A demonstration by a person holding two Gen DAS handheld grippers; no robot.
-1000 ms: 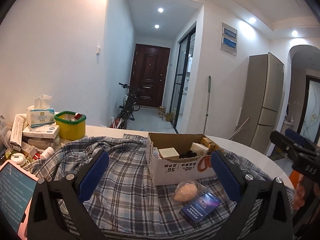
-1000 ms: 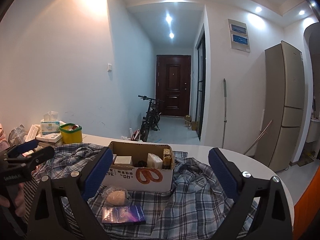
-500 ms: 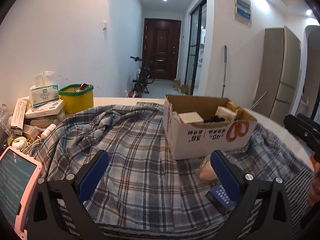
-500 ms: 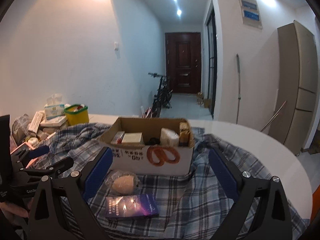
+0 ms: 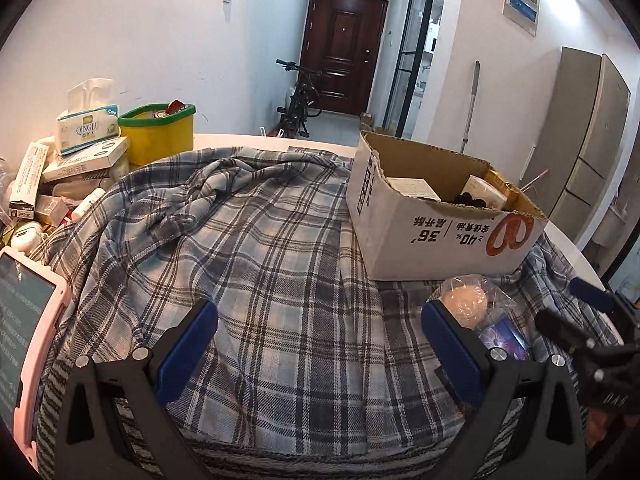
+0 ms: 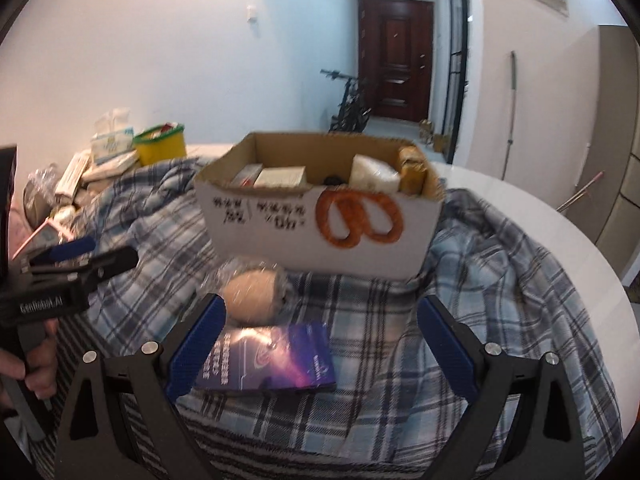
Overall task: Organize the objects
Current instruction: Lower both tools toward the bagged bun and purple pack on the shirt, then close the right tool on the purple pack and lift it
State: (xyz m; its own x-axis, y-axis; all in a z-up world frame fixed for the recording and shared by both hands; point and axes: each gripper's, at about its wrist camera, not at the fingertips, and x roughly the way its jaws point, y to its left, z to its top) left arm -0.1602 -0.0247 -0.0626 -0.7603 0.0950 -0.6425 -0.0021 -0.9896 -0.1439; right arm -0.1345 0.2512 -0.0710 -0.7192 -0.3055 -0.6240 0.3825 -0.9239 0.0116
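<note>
Plaid blue-and-grey cloth [image 6: 500, 264] covers our round white tabletop [image 6: 532, 216], and on it stands the open white cardboard box with the orange logo [image 6: 320, 224], already partly filled with small packages. Two things lie loose on the cloth just near of the box: a beige round lump in clear plastic wrap [image 6: 250, 296] and, nearer still, a flat purple-blue printed box [image 6: 276, 356]. We hold both claws wide open and empty: the right claw [image 6: 324, 344] hangs low over the purple-blue box, its left blue pad beside the box's left edge, while the left claw [image 5: 320, 344] hovers over bare cloth farther left.

We judge the step in hand to be picking up the purple-blue box with the right claw. To do it well we should shift a little left so the box sits centred between the pads, then come down until the pads straddle its two long sides and close firmly (the box is flat, so a shallow bite may slip). We should keep clear of the wrapped lump, which lies touching or nearly touching the box's far edge, and avoid pinching cloth along with it.
</note>
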